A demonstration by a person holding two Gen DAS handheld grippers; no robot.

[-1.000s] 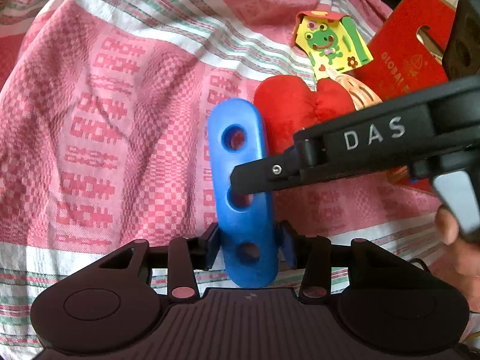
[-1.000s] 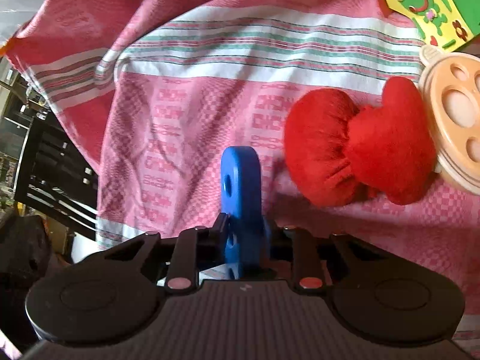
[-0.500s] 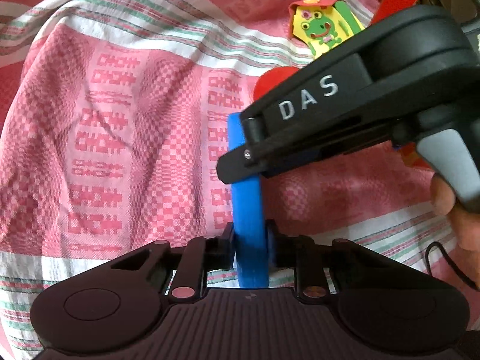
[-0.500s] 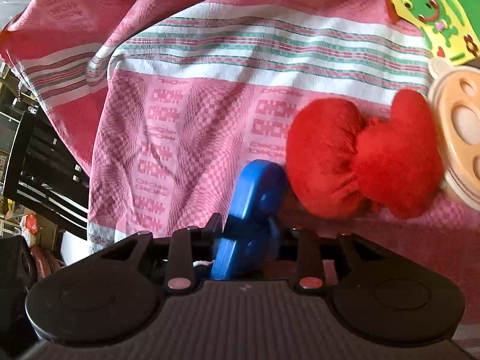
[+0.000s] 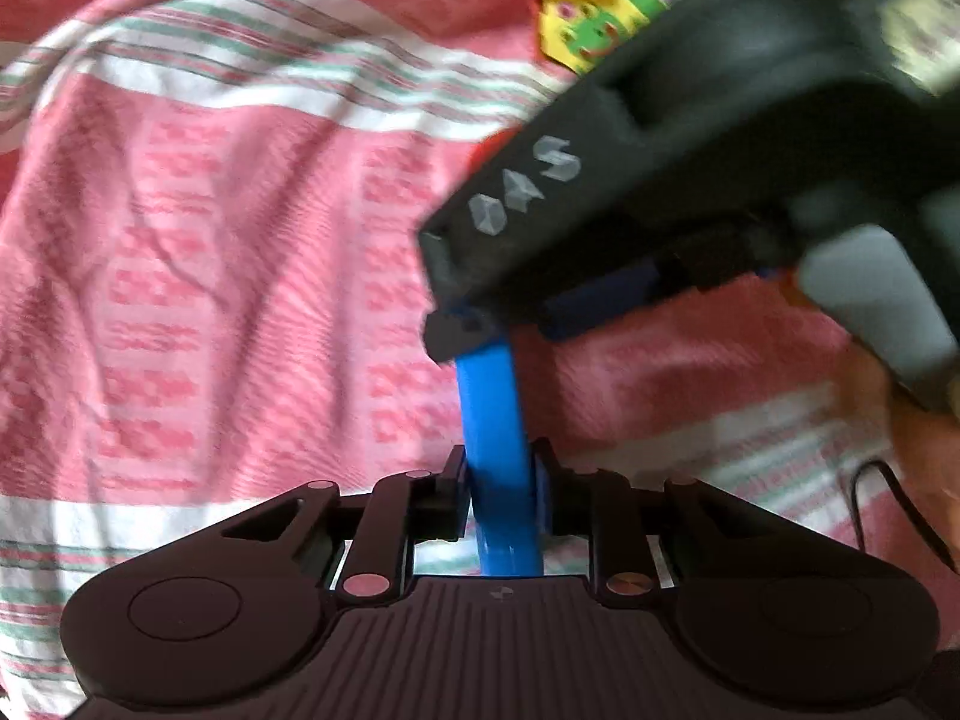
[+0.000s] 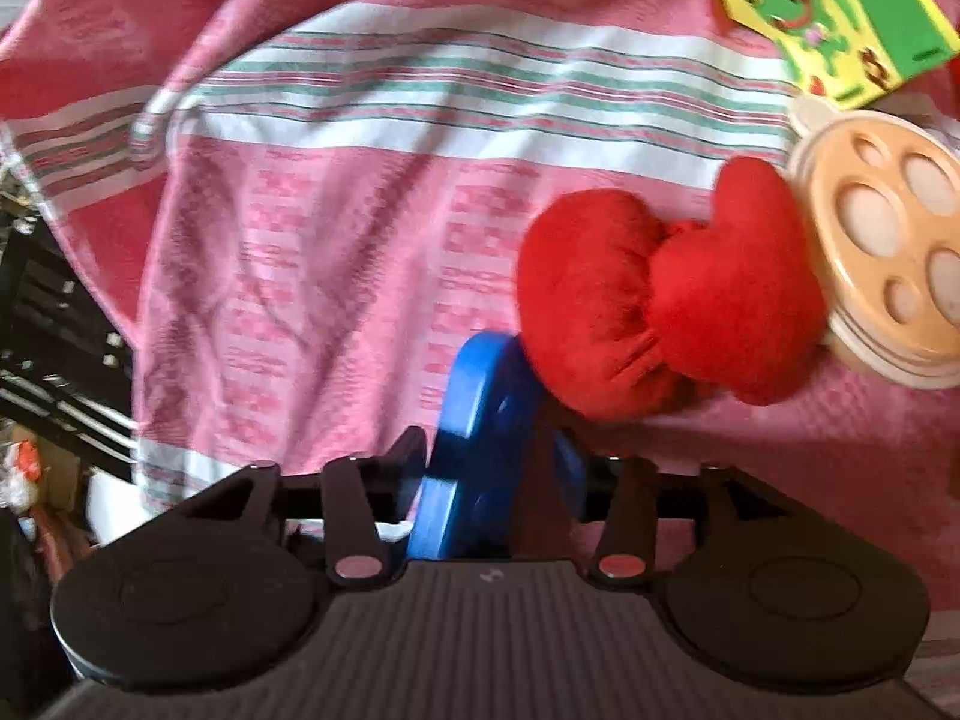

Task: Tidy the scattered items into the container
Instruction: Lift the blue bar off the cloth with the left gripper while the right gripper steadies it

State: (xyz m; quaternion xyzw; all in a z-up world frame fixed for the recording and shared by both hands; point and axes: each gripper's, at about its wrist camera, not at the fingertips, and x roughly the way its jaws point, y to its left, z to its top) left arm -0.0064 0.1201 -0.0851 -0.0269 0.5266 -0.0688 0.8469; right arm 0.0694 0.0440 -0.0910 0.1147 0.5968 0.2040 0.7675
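A blue plastic bar with round holes [image 5: 493, 420] stands on edge between both grippers. My left gripper [image 5: 501, 480] is shut on its near end. My right gripper [image 6: 489, 468] has the bar's other end [image 6: 480, 420] tilted between its jaws, which stand a little apart; its black body [image 5: 690, 138] crosses the left wrist view above the bar. A red plush bow [image 6: 666, 294] lies just right of the bar on the pink cloth. No container is in view.
A pink checked cloth with white and green stripes [image 6: 336, 228] covers the surface. A peach disc with round holes [image 6: 888, 246] and a yellow-green frog card [image 6: 840, 6] lie at the far right. Dark furniture [image 6: 48, 324] shows past the cloth's left edge.
The blue bar has turned from flat-face-on to edge-on in my left gripper. My right gripper has swung closer over it, and its jaws have widened as the bar tilted.
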